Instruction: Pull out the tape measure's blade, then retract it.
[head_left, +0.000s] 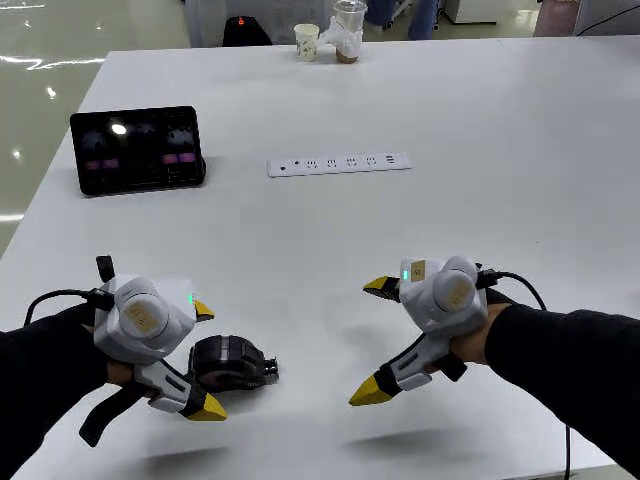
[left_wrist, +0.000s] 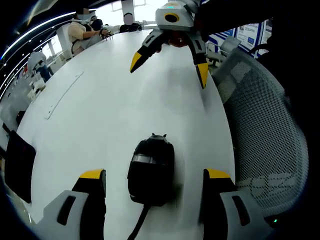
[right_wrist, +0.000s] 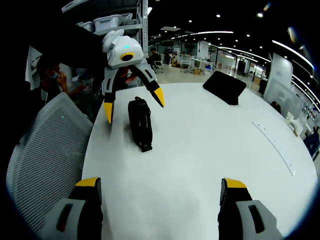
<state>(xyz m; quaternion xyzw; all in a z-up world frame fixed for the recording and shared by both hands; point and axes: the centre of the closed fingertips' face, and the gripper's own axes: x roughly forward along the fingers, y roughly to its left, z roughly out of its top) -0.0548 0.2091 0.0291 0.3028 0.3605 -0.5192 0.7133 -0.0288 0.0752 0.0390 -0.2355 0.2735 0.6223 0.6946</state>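
Left gripper view: left gripper (left_wrist: 155, 174) spread either side of tape measure (left_wrist: 151, 167), contact unclear; strap (left_wrist: 140, 225) cut off at frame edge. Right gripper (left_wrist: 168, 71) spread, well apart.

Black tape measure (head_left: 228, 362) lying on table, blade apparently retracted.

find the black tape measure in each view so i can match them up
Head view: the black round-cased tape measure lies lower left.
Left gripper view: the tape measure is low centre, between that claw's open jaws, untouched.
Right gripper view: the tape measure is upper left of centre.
Shared landmark: the dark flat tablet.
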